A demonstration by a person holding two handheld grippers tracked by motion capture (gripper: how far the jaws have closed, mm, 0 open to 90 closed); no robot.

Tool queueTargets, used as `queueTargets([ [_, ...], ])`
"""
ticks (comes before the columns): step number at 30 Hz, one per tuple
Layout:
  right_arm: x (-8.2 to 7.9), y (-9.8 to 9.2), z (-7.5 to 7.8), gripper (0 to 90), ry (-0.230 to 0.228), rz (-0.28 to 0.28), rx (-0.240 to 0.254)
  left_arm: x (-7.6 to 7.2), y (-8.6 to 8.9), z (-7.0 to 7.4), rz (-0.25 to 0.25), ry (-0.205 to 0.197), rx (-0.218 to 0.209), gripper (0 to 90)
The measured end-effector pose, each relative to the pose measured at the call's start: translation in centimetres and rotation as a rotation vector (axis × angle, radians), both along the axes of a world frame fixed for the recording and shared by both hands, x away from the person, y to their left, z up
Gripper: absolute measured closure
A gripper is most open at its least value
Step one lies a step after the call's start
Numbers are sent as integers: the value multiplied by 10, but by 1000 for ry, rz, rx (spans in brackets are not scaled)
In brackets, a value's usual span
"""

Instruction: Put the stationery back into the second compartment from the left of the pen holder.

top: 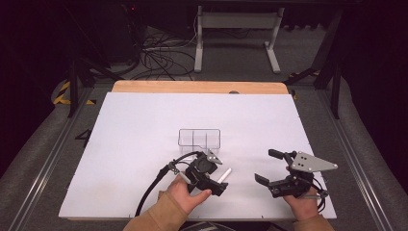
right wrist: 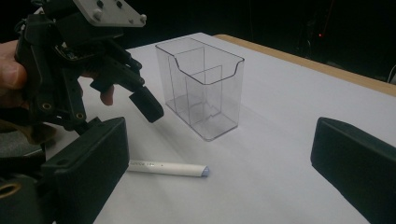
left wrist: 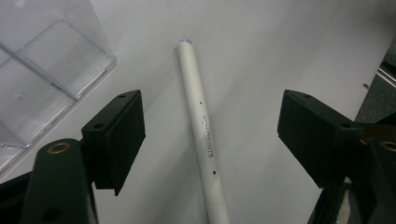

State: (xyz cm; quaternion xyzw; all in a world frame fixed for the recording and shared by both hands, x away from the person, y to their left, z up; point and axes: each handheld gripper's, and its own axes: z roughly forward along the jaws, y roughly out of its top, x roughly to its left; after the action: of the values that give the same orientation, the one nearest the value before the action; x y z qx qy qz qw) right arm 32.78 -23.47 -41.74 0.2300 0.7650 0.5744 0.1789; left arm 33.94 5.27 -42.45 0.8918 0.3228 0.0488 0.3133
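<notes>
From above, the left gripper [top: 217,177] is hovering open over the pen [top: 224,175] lying on the table [top: 144,125] beside the box [top: 199,138], its own view is showing jaws straddling that pen [left wrist: 201,130] untouched, and the right gripper [top: 265,166] is waiting open.

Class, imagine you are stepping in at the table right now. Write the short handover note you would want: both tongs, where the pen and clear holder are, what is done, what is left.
Left tongs: open, jaws either side of the white pen, pads not touching it.
Right tongs: open, holding nothing, off to the right over the white table.
Pen: lying flat on the table, just in front of the clear holder.
Holder: upright, divided into compartments, nothing inside that can be seen.
Done: left tongs lined up over the pen.
Left: probably close on the pen, lift it, and likely drop it into a compartment of the holder.
</notes>
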Motion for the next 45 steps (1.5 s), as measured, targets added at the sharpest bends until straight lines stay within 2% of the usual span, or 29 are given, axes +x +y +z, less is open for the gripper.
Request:
queueTargets([
  [5,0,0,0,48,3,9,3,4,-4,-7,-4,24,11,285],
  [9,0,1,-1,48,2,16,2,5,-6,-10,20,43,15,308],
  [12,0,1,-1,48,4,17,0,5,-8,-12,9,55,24,315],
  [14,0,1,-2,48,5,20,0,4,-9,-13,0,52,36,321],
  [22,1,3,-3,48,11,33,-7,4,-9,-15,13,32,42,357],
  [23,1,3,-3,48,11,33,-6,3,-10,-15,17,38,51,363],
  [25,1,3,-3,48,10,34,-5,3,-11,-17,6,22,51,375],
  [26,1,3,-3,48,10,34,-5,3,-11,-17,2,19,65,379],
  [27,1,3,-3,48,11,37,-6,2,-13,-18,9,15,62,388],
  [31,1,5,-3,48,10,43,-16,2,-14,-19,22,-2,93,445],
  [33,0,5,-4,49,11,44,-19,3,-15,-20,23,-13,90,478],
  [37,1,4,-3,48,7,47,-13,3,-18,-22,32,-11,108,525],
  [45,0,5,-3,49,9,49,-16,5,-21,-23,69,6,103,586],
])
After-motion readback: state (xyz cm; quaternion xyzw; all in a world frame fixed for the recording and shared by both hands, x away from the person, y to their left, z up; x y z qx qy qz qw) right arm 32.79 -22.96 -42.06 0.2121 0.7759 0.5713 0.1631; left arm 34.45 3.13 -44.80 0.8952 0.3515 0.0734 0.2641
